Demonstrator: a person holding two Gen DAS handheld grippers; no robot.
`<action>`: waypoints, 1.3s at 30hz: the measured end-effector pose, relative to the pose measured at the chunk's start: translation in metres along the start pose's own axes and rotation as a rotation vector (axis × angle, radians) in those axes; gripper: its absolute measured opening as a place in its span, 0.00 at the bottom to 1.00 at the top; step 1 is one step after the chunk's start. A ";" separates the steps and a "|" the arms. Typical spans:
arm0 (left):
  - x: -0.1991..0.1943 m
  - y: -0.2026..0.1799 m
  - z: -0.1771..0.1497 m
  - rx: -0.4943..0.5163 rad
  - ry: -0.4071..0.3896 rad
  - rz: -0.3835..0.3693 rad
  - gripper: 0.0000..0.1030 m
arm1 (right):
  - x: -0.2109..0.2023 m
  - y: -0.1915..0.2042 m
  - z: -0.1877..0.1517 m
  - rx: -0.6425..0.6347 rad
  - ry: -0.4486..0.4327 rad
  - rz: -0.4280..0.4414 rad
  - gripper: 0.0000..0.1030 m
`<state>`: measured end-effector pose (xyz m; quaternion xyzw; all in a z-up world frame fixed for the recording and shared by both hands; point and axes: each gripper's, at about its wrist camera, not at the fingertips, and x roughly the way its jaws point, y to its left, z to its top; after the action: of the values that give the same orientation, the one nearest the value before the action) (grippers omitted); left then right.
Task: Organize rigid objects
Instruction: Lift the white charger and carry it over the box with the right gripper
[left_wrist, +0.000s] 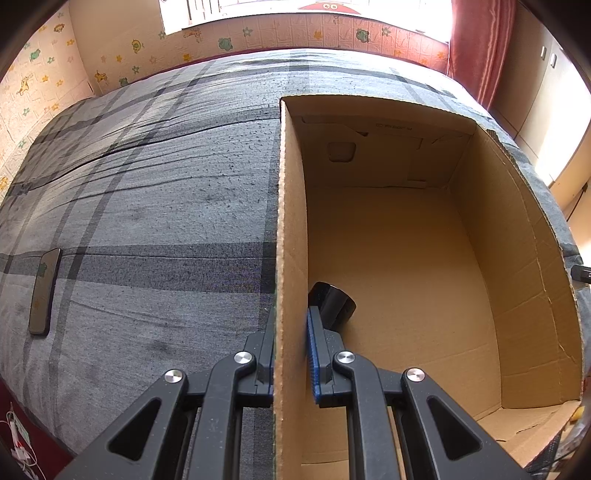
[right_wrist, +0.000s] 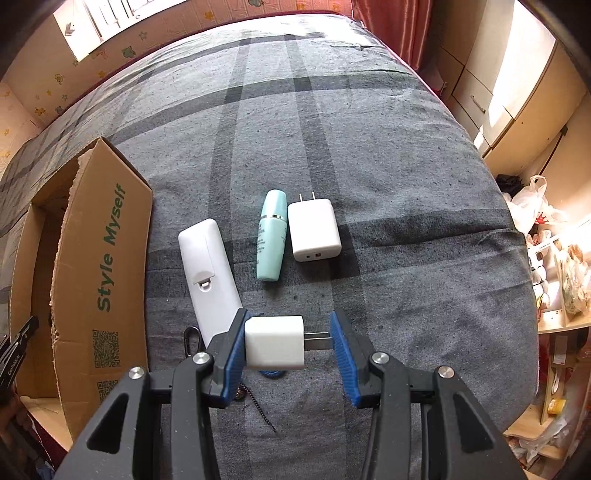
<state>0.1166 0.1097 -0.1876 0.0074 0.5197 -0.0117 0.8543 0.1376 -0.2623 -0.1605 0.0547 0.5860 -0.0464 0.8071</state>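
Note:
My left gripper (left_wrist: 291, 354) is shut on the left wall of an open cardboard box (left_wrist: 291, 221) that stands on the bed. A black cylinder (left_wrist: 332, 302) lies inside the box by that wall. My right gripper (right_wrist: 288, 343) is shut on a small white plug charger (right_wrist: 275, 341), lengthwise: one pad presses its body, the other its metal prongs, and it hangs above the bedspread. On the bed beyond lie a white remote (right_wrist: 208, 269), a teal bottle (right_wrist: 271, 236) and a larger white charger (right_wrist: 314, 229). The box (right_wrist: 103, 266) stands to the left.
A dark phone (left_wrist: 44, 291) lies on the grey checked bedspread (left_wrist: 166, 184) left of the box. A black cord and a blue item (right_wrist: 273, 373) lie under the held charger. Cupboards, bags and shelves line the bed's right side.

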 end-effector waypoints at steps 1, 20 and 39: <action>0.000 0.000 0.000 0.001 0.000 0.001 0.13 | -0.004 0.002 0.000 -0.007 -0.006 0.000 0.45; 0.001 0.000 0.001 0.001 0.001 -0.003 0.13 | -0.061 0.075 0.010 -0.181 -0.086 0.027 0.45; 0.000 0.001 0.001 0.001 0.001 -0.002 0.13 | -0.070 0.177 0.009 -0.392 -0.113 0.096 0.45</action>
<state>0.1176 0.1102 -0.1875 0.0076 0.5199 -0.0127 0.8541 0.1492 -0.0872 -0.0851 -0.0781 0.5344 0.1038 0.8352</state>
